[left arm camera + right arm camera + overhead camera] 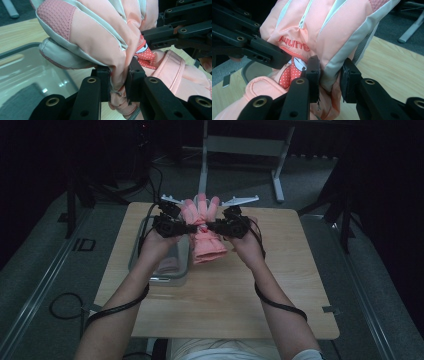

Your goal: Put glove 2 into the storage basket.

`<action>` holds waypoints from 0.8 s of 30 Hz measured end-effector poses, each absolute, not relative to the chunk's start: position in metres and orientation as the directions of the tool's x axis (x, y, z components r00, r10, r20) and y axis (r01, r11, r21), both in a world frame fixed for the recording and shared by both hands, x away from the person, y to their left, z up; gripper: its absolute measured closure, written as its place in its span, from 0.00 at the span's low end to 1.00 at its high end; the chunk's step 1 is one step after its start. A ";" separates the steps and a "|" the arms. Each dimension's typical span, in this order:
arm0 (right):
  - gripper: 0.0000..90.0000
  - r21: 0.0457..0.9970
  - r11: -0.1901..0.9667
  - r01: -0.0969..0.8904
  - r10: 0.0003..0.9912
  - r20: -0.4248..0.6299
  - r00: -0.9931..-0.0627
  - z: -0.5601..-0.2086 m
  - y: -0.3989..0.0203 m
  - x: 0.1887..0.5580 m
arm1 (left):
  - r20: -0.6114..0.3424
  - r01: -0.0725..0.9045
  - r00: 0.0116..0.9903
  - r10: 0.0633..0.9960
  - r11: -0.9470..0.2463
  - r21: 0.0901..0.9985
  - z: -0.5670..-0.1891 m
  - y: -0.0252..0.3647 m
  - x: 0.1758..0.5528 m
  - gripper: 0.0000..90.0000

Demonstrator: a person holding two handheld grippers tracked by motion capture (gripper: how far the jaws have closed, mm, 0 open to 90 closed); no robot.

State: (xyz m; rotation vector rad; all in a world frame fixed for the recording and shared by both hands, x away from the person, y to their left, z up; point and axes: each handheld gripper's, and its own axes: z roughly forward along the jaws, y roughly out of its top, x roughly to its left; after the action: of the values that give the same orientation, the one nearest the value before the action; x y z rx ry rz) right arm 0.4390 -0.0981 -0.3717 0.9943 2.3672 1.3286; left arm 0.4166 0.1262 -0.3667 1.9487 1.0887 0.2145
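Observation:
A pink padded glove (pixel 204 227) with white trim hangs in the air over the middle of the wooden table (pixel 280 285), fingers pointing away from me and cuff toward me. My left gripper (pixel 186 226) pinches its left edge; in the left gripper view the jaws of the left gripper (pixel 119 80) are shut on a fold of the glove (pixel 100 32). My right gripper (pixel 214 226) holds the opposite edge. In the right gripper view the right gripper (pixel 330 76) is clamped on the white-trimmed side of the glove (pixel 324 27).
A clear plastic bin (pixel 170 265) stands on the table's left part, just under my left hand; it shows as a clear plastic bin (pixel 27 72) below the glove. A white table frame (pixel 240 150) stands on the floor beyond the far edge.

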 end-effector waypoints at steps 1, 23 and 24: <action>0.80 0.827 0.355 0.437 0.666 0.104 -0.738 -0.370 -0.094 0.440 | -0.243 0.611 0.599 0.763 -0.239 0.755 -0.366 0.130 0.416 0.85; 0.80 0.808 0.442 0.389 0.549 0.099 -0.830 -0.375 0.000 0.453 | -0.249 0.659 0.461 0.852 -0.140 0.739 -0.375 0.213 0.396 0.85; 0.80 0.804 0.448 0.390 0.546 0.100 -0.832 -0.377 0.004 0.454 | -0.251 0.659 0.459 0.852 -0.136 0.740 -0.378 0.216 0.396 0.85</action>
State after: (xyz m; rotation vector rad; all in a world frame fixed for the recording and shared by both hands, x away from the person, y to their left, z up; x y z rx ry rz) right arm 0.4536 0.0036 -0.3766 0.8235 2.5218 1.3304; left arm 0.3964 0.2155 -0.3776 1.8689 1.2723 0.2906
